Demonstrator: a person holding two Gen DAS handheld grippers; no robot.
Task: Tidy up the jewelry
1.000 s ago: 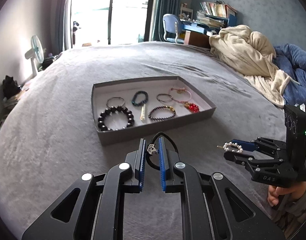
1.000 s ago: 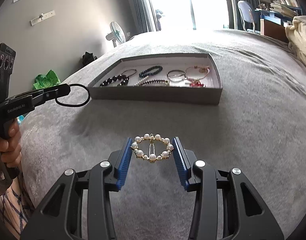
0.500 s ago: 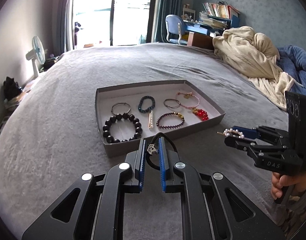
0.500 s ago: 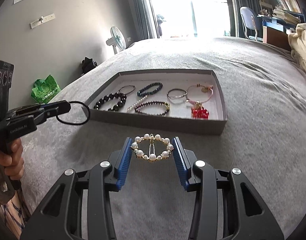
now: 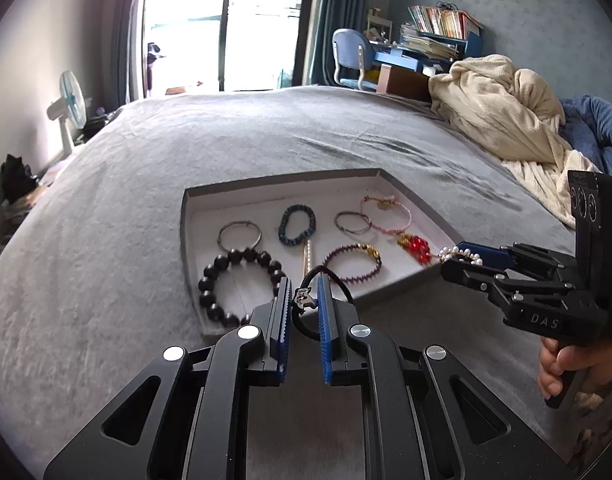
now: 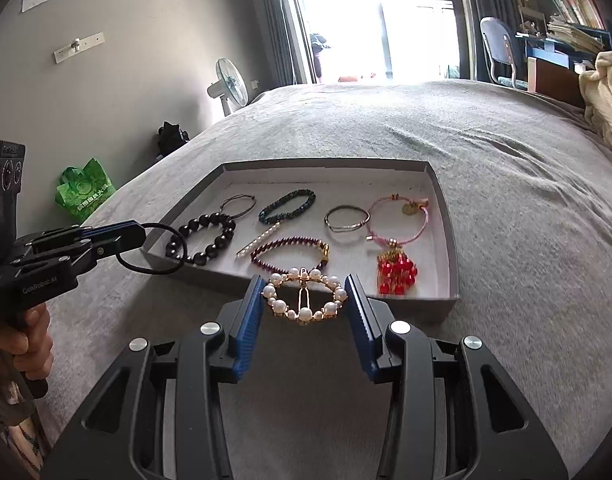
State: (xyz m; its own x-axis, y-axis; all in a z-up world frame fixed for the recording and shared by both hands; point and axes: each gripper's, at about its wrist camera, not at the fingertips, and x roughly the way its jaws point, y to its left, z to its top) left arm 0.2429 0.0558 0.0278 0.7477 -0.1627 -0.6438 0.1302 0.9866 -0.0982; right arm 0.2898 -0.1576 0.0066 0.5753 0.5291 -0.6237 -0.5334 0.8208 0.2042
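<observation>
My left gripper is clamped nearly closed on a black hair tie with a small metal charm, held over the near edge of the grey tray on the bed. Bracelets lie inside the tray. My right gripper, jaws partly apart, pinches a pearl ring clip just before the tray's near wall.

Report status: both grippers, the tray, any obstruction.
Left gripper shut on black hair tie. Right gripper shut on pearl clip. Both at the tray near edge; nothing in the way.
</observation>
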